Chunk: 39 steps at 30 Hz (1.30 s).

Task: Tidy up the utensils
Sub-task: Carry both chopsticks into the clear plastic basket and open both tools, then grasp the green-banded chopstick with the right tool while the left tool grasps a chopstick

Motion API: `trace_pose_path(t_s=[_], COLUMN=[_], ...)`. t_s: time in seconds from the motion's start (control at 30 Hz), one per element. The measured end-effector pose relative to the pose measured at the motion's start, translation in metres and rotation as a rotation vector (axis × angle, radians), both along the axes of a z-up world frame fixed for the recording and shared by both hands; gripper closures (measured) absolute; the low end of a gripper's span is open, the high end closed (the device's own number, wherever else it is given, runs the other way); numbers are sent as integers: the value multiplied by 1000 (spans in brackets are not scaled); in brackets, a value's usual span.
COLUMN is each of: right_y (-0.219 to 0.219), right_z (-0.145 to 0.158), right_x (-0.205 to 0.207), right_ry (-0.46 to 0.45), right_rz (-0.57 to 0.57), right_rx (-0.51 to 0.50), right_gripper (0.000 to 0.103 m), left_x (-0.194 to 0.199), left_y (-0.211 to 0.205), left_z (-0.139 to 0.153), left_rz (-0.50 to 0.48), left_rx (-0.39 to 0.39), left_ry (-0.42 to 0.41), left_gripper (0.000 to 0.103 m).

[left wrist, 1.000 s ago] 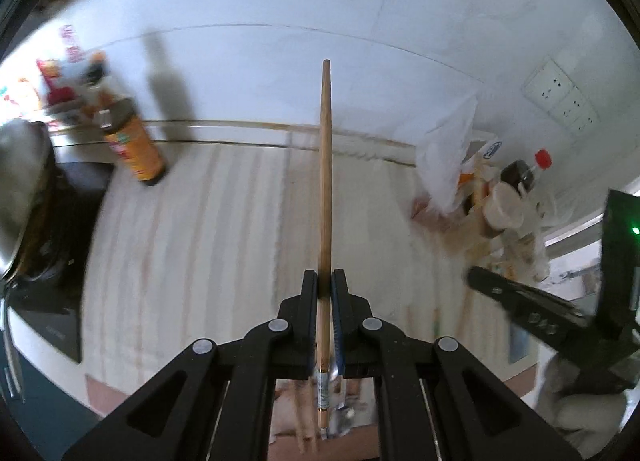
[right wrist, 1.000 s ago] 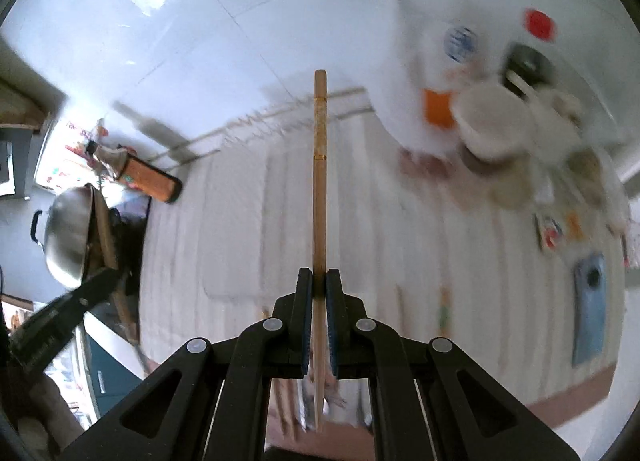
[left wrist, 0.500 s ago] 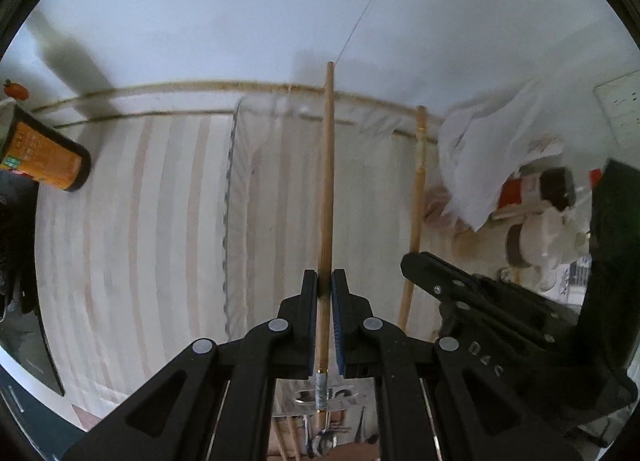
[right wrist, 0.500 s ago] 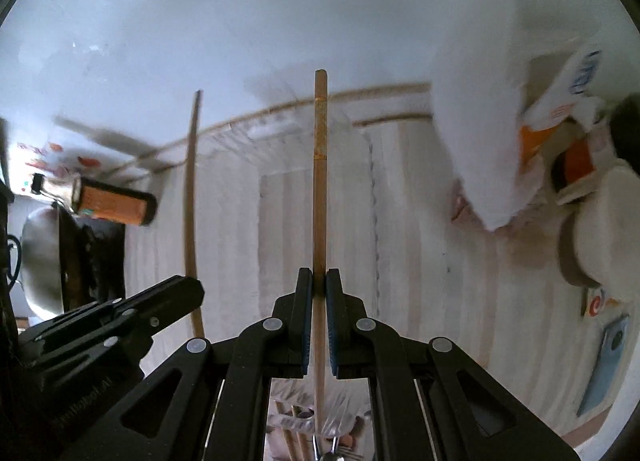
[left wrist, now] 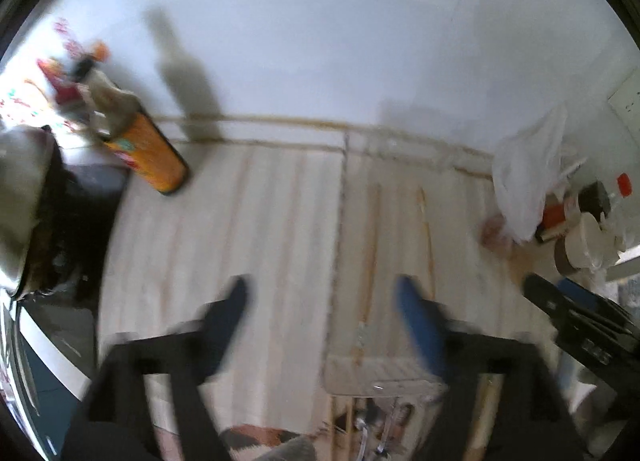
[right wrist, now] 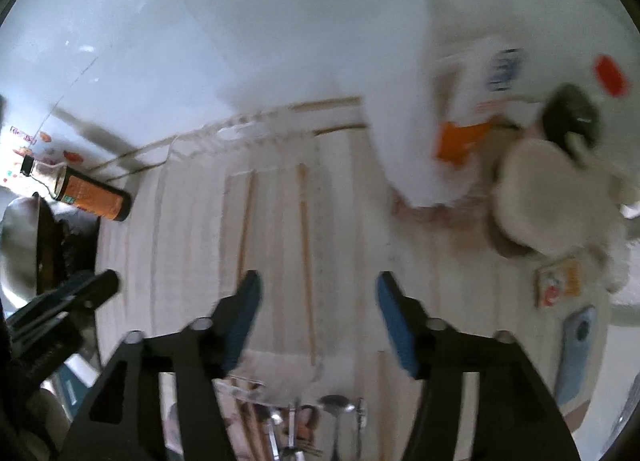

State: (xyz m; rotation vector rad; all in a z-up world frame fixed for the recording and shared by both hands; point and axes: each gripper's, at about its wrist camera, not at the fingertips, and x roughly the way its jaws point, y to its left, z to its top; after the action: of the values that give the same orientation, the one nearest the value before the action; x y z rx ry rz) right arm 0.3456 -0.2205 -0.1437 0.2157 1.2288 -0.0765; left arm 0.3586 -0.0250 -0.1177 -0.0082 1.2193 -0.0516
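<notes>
Two wooden chopsticks lie side by side in a clear mesh organizer tray [right wrist: 192, 165] on the striped counter: one [right wrist: 245, 221] on the left, one [right wrist: 306, 261] on the right. In the left wrist view they also show as a left chopstick [left wrist: 370, 245] and a right chopstick [left wrist: 427, 233] in the tray [left wrist: 345, 165]. My left gripper [left wrist: 322, 301] is open and empty above the tray's near end. My right gripper [right wrist: 318, 293] is open and empty over the right chopstick. Spoons and other utensils [right wrist: 336, 413] lie at the near edge.
An orange bottle [left wrist: 152, 157] stands at the left by a wok [left wrist: 16, 197] on a stove. A white plastic bag [left wrist: 524, 181], jars and a white bowl [right wrist: 556, 197] crowd the right. A blue phone [right wrist: 576, 349] lies at the right front.
Both grippers have opened and let go of their chopsticks, which now lie in the tray. Both grippers have drawn back and the views are blurred by motion.
</notes>
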Motion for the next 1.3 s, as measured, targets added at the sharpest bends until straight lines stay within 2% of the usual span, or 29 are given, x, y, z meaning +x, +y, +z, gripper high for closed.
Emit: trace_pose_path(t_s=[0.03, 0.1, 0.23, 0.3, 0.43, 0.47, 0.53, 0.63, 0.7, 0.77, 0.83, 0.9, 1.0, 1.07, 1.13, 1.2, 1.27, 1.3], right_y=[-3, -7, -20, -27, -47, -51, -56, -66, -69, -70, -71, -71, -67, -63, -59, -61, -63, -65], right_z=[3, 6, 4, 1, -18, -23, -41, -65, -85, -102, -118, -132, -152, -156, -158, -157, -157, -156], right_x=[-9, -27, -66, -85, -124, -131, -145, -161, -171, -179, -183, -186, -189, -192, -192, -194, -195, -196], right_ry=[-23, -56, -83, -83, -44, -38, -3, 53, 102, 141, 178, 207, 245, 232, 242, 244, 249, 254], right_rz=[-10, -29, -83, -97, -144, -155, -174, -184, -173, -163, -156, -151, -132, -114, -91, -108, -116, -117], right_rx=[-13, -33, -64, -55, -11, 5, 16, 46, 40, 25, 22, 14, -17, -58, -101, -123, -125, -125], right_gripper=[22, 21, 21, 21, 22, 24, 48, 61, 62, 62, 62, 62, 63, 67, 75, 82, 89, 95], left_x=[-7, -18, -40, -52, -80, -88, -102, -123, -134, -143, -150, -155, -159, -160, -159, -160, -160, -160], left_y=[3, 6, 6, 7, 11, 14, 18, 21, 22, 24, 25, 25, 21, 18, 14, 10, 3, -1], left_z=[3, 4, 0, -7, -31, -41, -61, -93, -112, -130, -149, -160, -174, -178, -176, -174, -172, -171], left_rz=[5, 2, -6, -5, -1, 4, 17, 23, 20, 22, 19, 11, 1, -4, -24, -35, -57, -61], left_rx=[10, 28, 62, 64, 53, 55, 75, 123, 136, 135, 97, 76, 73, 71, 71, 55, 61, 65], left_ry=[-25, -47, -73, -70, -12, 13, 59, 116, 162, 210, 265, 302, 336, 334, 321, 318, 306, 306], left_gripper=[9, 1, 0, 0, 0, 0, 1, 2, 14, 18, 26, 39, 50, 53, 61, 82, 96, 99])
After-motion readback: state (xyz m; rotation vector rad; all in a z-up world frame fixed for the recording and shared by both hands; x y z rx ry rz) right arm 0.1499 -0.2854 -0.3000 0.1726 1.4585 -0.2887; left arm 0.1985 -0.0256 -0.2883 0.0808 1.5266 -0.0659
